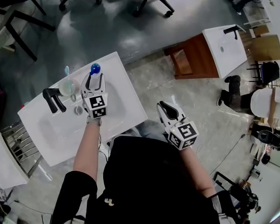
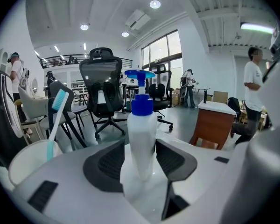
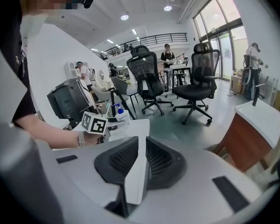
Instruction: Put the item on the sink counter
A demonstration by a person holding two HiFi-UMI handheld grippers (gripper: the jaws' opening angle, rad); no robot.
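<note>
A white pump bottle (image 1: pixel 95 69) with a blue head stands upright near the far edge of the white sink counter (image 1: pixel 126 106). My left gripper (image 1: pixel 94 78) reaches over the counter and is shut on the bottle (image 2: pixel 141 134) at its fingertips, one pad against each side. My right gripper (image 1: pixel 164 105) hangs off the counter's right side above the floor, shut with nothing in it (image 3: pixel 142 139). In the right gripper view the bottle (image 3: pixel 115 112) shows beyond the left gripper's marker cube (image 3: pixel 94 123).
A black faucet (image 1: pixel 52 99) and a cup with a toothbrush (image 1: pixel 67 85) stand left of the bottle, the basin drain (image 1: pixel 78 110) beside them. Further off to the right is a second sink cabinet (image 1: pixel 224 45). Office chairs (image 2: pixel 101 92) stand beyond the counter.
</note>
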